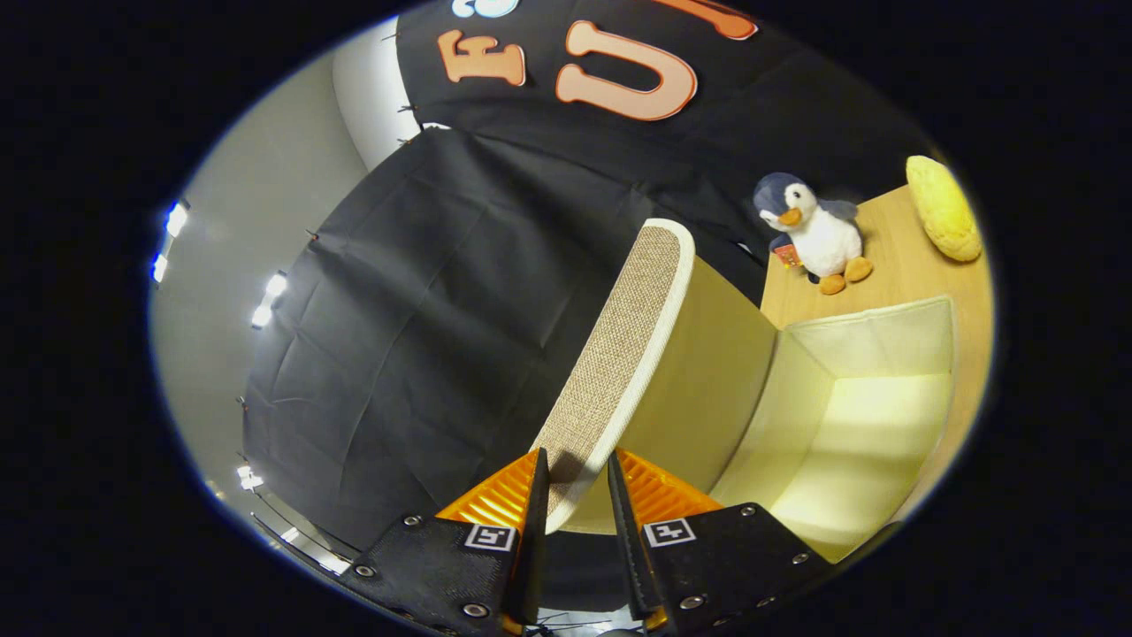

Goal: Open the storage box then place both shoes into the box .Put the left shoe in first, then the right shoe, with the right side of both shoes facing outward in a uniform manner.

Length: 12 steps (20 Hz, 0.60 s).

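1. Tool (pixel 575 482): two orange ribbed fingers (pixel 495 500) at the near end of the view, standing on either side of the lid's edge; they appear to pinch it, though whether both pads truly press on it cannot be told
2. Lid (pixel 623 354): woven tan outer face with a pale cream border, plain yellowish inner face; raised and swung up away from the box, its near edge lying between the fingers. Judged light and fairly stiff, a board-backed fabric panel; the bound rim looks like the soundest place to hold, as the weave gives grip and the edge is thin enough for the tool
3. Storage box (pixel 884 341): just beyond the fingers and beside the lid, open, cream fabric walls, interior lit and bare; no shoe lies in it. Judged light and likely to slide on the desk if the lid is pulled hard, walls probably soft enough to flex
4. Desk (pixel 884 270): light wood top carrying the box
5. Plush penguin (pixel 814 234): upright on the desk beyond the box, apart from it
6. Yellow bumpy object (pixel 944 208): farther on the desk, beside the penguin
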{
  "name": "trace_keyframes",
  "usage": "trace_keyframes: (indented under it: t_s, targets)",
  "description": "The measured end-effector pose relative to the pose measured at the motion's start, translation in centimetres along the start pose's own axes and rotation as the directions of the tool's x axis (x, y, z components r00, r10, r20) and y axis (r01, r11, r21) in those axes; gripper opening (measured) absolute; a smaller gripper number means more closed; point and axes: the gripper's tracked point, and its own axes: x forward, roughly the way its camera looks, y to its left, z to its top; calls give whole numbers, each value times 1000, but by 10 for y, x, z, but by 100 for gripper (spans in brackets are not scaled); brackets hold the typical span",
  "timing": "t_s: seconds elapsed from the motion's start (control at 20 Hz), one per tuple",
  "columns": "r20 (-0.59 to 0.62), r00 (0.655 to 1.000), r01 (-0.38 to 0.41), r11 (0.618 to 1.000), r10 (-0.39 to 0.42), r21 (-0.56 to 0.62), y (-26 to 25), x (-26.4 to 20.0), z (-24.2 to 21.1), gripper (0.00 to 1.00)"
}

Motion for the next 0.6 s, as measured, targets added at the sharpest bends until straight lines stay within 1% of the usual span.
trace_keyframes:
  t_s: [0.15, 0.25, 0.3, 0.45, 0.6]
  targets:
    - [10, 999, 46, 997, -45, -62, 4, 35, 0, 38]
    - [17, 996, 87, 992, -86, -92, 0, 46, 2, 38]
    - [18, 995, 96, 991, -95, -96, 0, 46, -1, 46]
    - [56, 987, 158, 977, -151, -140, -10, 33, 6, 55]
    - [97, 973, 225, 959, -211, -175, -16, 16, 28, 64]
